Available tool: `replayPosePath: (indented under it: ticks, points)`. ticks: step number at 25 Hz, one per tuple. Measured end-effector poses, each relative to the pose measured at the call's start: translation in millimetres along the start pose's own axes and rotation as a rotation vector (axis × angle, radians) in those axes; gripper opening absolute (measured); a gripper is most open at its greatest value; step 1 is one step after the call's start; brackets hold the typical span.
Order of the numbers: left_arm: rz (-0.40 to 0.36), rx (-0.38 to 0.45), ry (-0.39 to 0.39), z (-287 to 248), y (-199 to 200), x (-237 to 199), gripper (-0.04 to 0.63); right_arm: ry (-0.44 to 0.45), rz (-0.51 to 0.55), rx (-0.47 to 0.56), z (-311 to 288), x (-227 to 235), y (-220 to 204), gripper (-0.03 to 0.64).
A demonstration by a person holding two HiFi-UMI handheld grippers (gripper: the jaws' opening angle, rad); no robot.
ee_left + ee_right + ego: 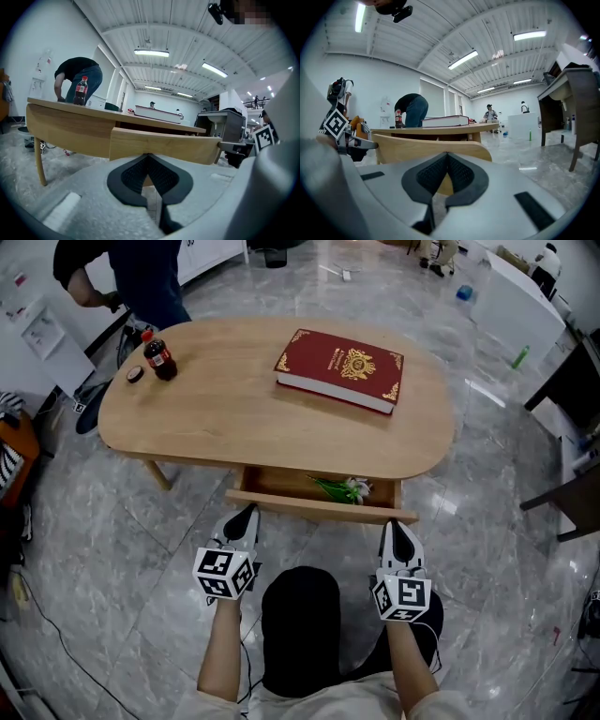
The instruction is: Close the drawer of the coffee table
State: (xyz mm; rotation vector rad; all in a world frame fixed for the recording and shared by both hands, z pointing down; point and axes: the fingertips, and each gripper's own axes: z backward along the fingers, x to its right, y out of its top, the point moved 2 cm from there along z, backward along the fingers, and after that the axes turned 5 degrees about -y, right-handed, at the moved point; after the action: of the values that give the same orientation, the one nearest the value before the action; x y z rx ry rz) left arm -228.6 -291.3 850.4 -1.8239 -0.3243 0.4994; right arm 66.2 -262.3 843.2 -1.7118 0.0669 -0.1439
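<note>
The oval wooden coffee table has its drawer pulled part way out toward me, and a green sprig with white flowers lies inside. My left gripper is shut with its tips at the left end of the drawer front. At the right end of that front, my right gripper is shut as well. The left gripper and the right gripper hold nothing. I cannot tell whether the tips touch the wood.
A red book, a cola bottle and a loose cap sit on the tabletop. A person in dark clothes bends over beyond the far left corner. A dark chair stands at the right.
</note>
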Motion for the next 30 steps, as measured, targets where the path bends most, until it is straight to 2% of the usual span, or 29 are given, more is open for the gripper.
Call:
replayPosePath:
  ticks: [10,30]
  points:
    - [0.014,-0.001,-0.005,-27,9,-11,0.009,-0.032,0.014,0.004,-30,7,5,0.016]
    - [0.073,0.034,-0.026,-61,20,-27,0.009,-0.061,-0.043,-0.001,-67,15,11,0.017]
